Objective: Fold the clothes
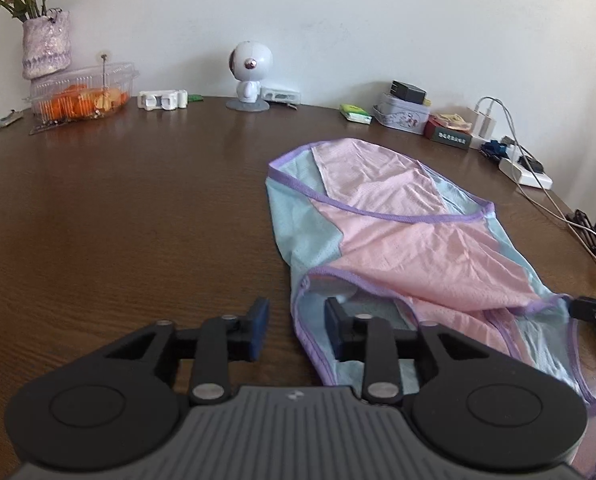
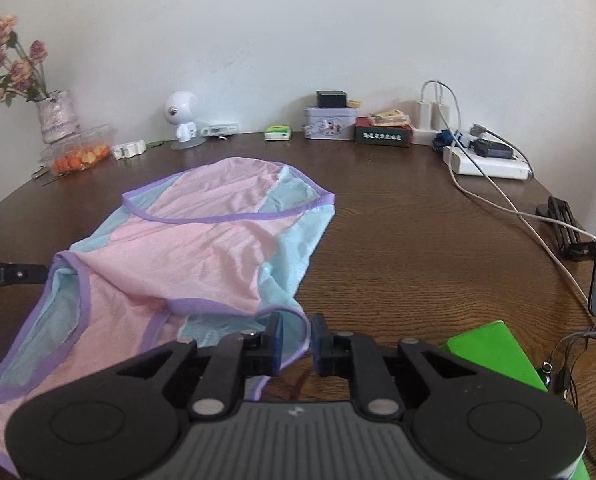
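The left tongs (image 1: 294,330) sat apart, straddling the purple edge of the pink-and-blue top (image 1: 409,240) lying partly doubled on the surface (image 1: 118,220). The right tongs (image 2: 296,344) also stood apart around its near hem. I'd say pinch both edges evenly so it'd fold straight.

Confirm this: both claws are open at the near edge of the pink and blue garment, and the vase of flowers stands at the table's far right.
Not quite. The vase of flowers stands at the table's far left, as the left wrist view shows. The left claw and right claw are both open at the garment's near edge.
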Demonstrator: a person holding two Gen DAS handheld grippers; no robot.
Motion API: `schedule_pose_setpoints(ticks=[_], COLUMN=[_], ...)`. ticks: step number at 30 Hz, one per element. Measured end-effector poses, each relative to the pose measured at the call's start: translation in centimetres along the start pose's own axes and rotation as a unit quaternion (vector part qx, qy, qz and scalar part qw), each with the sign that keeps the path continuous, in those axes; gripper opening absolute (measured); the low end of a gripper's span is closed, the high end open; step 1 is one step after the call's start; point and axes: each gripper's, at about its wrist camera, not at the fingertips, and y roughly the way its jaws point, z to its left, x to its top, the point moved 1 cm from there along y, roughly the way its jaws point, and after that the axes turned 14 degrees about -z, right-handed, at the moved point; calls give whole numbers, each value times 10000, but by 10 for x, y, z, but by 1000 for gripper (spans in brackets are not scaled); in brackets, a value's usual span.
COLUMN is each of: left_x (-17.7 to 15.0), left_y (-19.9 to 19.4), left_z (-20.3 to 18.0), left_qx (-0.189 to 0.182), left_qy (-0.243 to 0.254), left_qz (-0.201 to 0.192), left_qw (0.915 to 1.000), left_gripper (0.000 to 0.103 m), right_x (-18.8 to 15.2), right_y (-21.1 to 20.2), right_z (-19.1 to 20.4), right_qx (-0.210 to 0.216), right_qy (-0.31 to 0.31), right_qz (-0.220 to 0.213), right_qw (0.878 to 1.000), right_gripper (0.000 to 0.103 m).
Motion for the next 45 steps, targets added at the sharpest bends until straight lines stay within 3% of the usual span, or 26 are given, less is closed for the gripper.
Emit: schedule_pose_setpoints(ticks=[2,4,5,7,10,13,17,20,22,23,24,25,28,31,34,37,39,41,42,45], left_x=[-7,-12,-14,-17,-16,-13,-14,-18,-23,-26,-30,-33,-39,-46,-45,-17,9,34,44,66], left_y=[-3,1,2,4,-3,-11,-22,-33,-38,-39,-38,-41,-50,-59,-66,-58,-39,-2,17,79], left_z=[-4,-7,-6,-4,5,18,18,3,-7,-12,-15,-16,-17,-18,-21,-7,4,11,14,18], left_qx=[-141,-20,43,155,297,464,321,53,-82,-140,-135,-174,-337,-499,-834,-626,-275,33,120,425], left_qy=[53,169,138,30,-79,-187,-285,-68,93,180,258,252,171,90,-20,-147,4,257,301,423], left_qz=[141,239,234,211,60,-39,132,182,198,229,261,300,422,544,734,330,-17,-152,-177,-150], left_qw=[9998,9996,9996,9997,9995,9987,9990,9998,9997,9995,9992,9991,9984,9972,9938,9974,9996,9995,9993,9981], left_gripper=[44,44,39,9,1,1,10,51,52,36,8,3,2,2,5,15,49,51,52,52], right_x=[0,0,-2,-7,-11,-14,-12,-8,-9,-10,-10,-11,-12,-14,-12,15,48,82,98,109], right_y=[-6,-12,-10,-6,-4,-5,-13,-28,-30,-29,-28,-27,-24,-20,-14,-12,-14,3,16,80], right_z=[7,14,18,23,22,18,18,29,32,31,29,28,24,20,15,6,1,-1,-2,-9], right_qx=[150,298,301,242,155,84,103,490,534,488,442,396,257,119,-64,181,495,705,814,643], right_qy=[-165,-329,-381,-465,-418,-374,-381,-535,-602,-616,-629,-642,-683,-723,-888,-710,-653,-739,-792,-717], right_qz=[19,41,99,241,344,378,391,347,413,444,475,506,600,693,825,808,514,301,240,673], right_qw=[9997,9990,9988,9983,9984,9985,9985,9968,9959,9959,9959,9959,9955,9949,9926,9940,9953,9943,9932,9931], right_gripper=[24,24,24,23,17,18,18,18,18,17,16,12,0,0,0,8,15,29,29,29])
